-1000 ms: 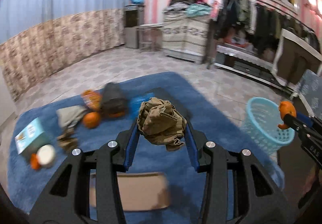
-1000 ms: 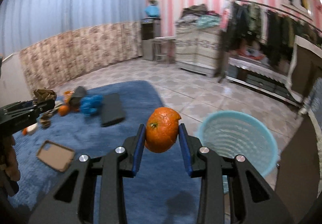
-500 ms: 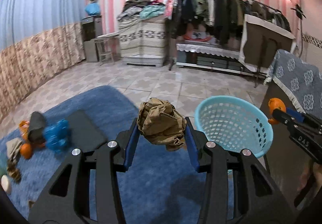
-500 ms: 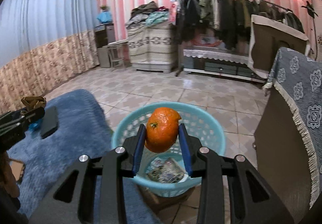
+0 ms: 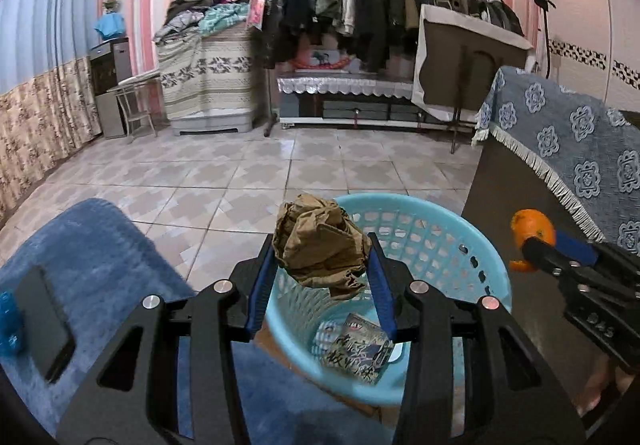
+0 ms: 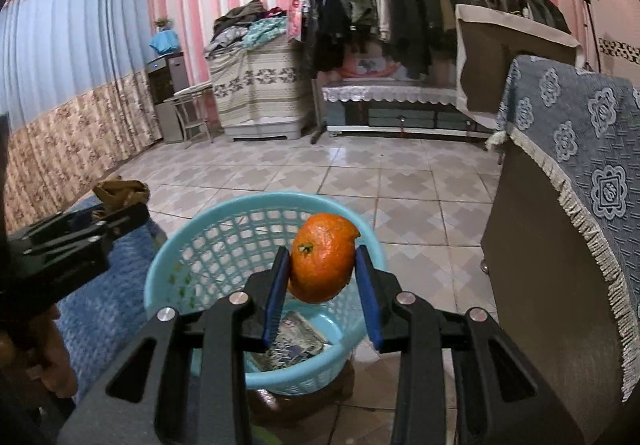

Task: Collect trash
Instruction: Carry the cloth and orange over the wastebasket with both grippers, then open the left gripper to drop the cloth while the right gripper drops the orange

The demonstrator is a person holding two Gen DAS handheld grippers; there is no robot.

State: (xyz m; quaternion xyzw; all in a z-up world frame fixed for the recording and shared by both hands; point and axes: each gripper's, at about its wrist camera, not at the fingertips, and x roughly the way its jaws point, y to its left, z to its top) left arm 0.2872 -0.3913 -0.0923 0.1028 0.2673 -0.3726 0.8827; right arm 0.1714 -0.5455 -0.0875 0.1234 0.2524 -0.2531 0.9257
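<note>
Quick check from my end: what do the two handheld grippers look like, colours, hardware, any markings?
Both match: the left gripper and right gripper have black angular frames with cut-out links, silver round bolts, and blue pads lining each finger. The right gripper's side carries small white lettering, too blurred to read. No cables or sleeves show.

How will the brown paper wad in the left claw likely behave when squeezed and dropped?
The wad looks crumpled and creased, so it probably squashes rather than resists. A loose flap hangs below it, suggesting floppy material. It seems light for its bulk, so it should fall softly into the basket without rolling much.
</note>
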